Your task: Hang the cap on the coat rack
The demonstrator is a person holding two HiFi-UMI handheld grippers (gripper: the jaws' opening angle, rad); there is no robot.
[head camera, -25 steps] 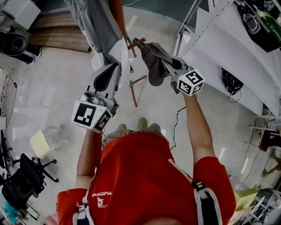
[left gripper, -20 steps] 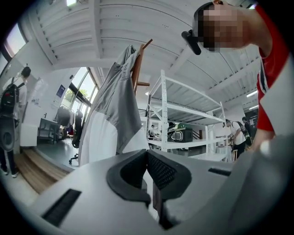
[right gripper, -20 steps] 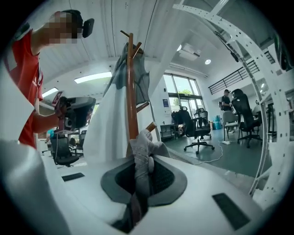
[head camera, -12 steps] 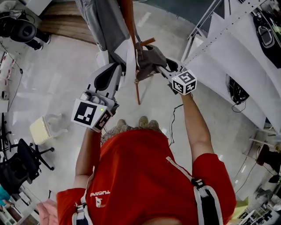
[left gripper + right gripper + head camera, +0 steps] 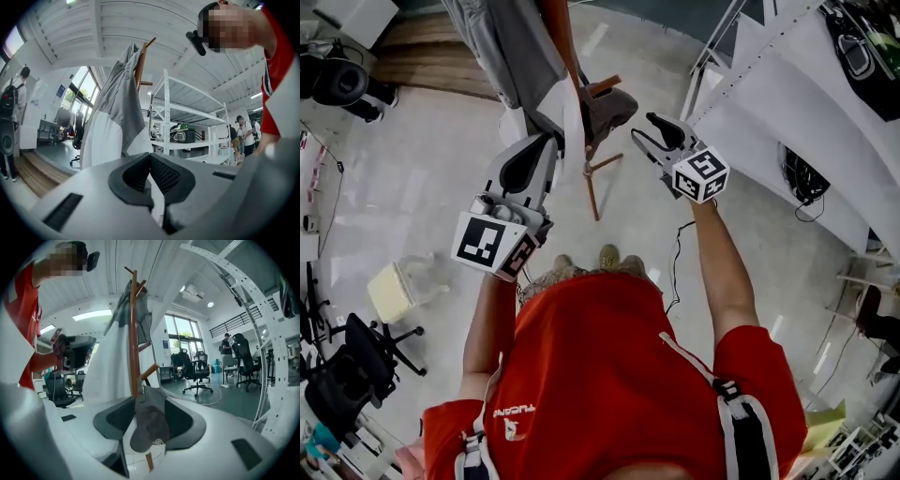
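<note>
The dark grey cap (image 5: 605,108) hangs on a wooden peg of the coat rack (image 5: 592,192). My right gripper (image 5: 643,129) is a short way right of it, jaws opening, pads not touching it. In the right gripper view the cap (image 5: 150,420) hangs from the pole (image 5: 133,333) ahead, framed by the spread jaws of the right gripper (image 5: 147,404). My left gripper (image 5: 551,141) is shut beside the grey-and-white jacket (image 5: 511,47) on the rack. In the left gripper view the left gripper (image 5: 151,157) has its pads together, with the jacket (image 5: 117,108) beyond.
White metal shelving (image 5: 787,103) stands to the right. A black office chair (image 5: 356,375) and a pale box (image 5: 389,305) are on the floor at the left. More chairs (image 5: 197,371) and people (image 5: 243,133) are in the background.
The right gripper carried the cap left to the rack's peg, opened and drew back to the right. The cap stays on the peg. The left gripper has not moved.
</note>
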